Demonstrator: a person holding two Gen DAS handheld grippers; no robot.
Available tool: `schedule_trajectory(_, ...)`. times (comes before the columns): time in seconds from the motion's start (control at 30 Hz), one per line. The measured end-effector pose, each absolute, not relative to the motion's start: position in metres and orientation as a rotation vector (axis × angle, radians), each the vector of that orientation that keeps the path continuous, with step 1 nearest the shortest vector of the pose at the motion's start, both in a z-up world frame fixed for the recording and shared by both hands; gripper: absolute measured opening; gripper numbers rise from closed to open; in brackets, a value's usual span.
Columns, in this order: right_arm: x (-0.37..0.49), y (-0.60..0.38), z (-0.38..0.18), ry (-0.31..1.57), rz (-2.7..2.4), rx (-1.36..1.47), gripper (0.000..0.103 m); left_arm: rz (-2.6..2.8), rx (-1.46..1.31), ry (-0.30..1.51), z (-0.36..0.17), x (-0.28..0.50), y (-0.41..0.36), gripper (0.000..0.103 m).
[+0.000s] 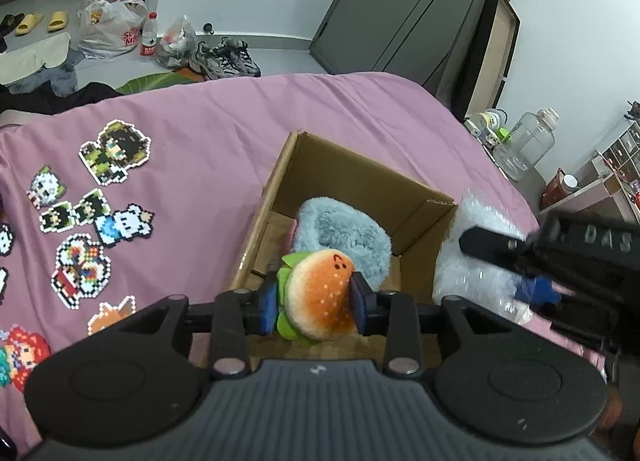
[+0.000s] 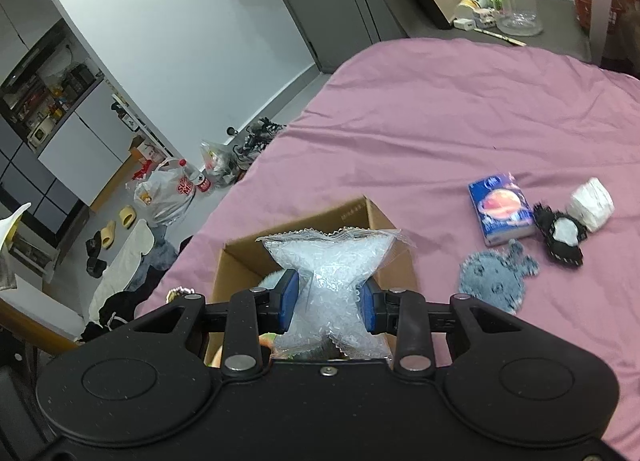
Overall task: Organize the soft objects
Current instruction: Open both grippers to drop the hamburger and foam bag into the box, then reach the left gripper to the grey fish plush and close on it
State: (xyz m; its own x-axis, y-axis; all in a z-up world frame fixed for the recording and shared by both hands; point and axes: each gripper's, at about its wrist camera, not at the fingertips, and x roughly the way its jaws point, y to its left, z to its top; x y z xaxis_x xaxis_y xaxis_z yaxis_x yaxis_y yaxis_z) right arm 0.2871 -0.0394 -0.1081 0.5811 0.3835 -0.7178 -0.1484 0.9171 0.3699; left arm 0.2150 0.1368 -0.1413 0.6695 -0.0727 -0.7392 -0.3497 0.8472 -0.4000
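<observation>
Left gripper (image 1: 316, 307) clamps a burger plush (image 1: 320, 295) over the box (image 1: 340, 165), right gripper (image 2: 329, 307) a bead bag (image 2: 332, 273); each should release low inside.

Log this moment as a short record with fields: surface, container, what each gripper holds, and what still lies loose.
surface: pink bedsheet
container: open cardboard box, a fluffy blue plush inside
left gripper: shut on burger plush, held over the box
right gripper: shut on clear bag of pellets, at the box's right edge
loose, right of the box: blue packet, white wad, black pouch, grey-blue plush
loose, left of the box: bead-art figures
</observation>
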Motion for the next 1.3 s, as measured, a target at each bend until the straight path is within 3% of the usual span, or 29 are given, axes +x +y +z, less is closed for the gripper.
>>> schedule_trajectory(0.1, 0.293, -0.037, -0.103, 0.885, 0.325, 0.285, 0.038, 0.168, -0.558, 0.838, -0.142, 0.215, 0.138, 0.042)
schedule_trajectory(0.17, 0.294, -0.036, -0.100, 0.877, 0.340, 0.285, 0.050, 0.163, -0.558, 0.843, -0.142, 0.216, 0.138, 0.046)
schedule_trajectory(0.5, 0.280, -0.063, -0.093, 0.876, 0.324, 0.259, 0.060, 0.165, -0.480, 0.832, -0.133, 0.217, 0.123, 0.070)
schedule_trajectory(0.73, 0.268, -0.093, -0.089, 0.880, 0.273, 0.249, 0.066, 0.185, -0.423, 0.784, -0.110, 0.216, 0.110, 0.074)
schedule_trajectory(0.87, 0.262, -0.111, -0.082, 0.867, 0.255, 0.224, 0.076, 0.186, -0.398, 0.778, -0.098, 0.216, 0.097, 0.075)
schedule_trajectory(1.3, 0.259, -0.181, -0.049, 0.843, 0.253, 0.225, 0.085, 0.130, -0.335, 0.752, -0.059, 0.222, 0.042, 0.078)
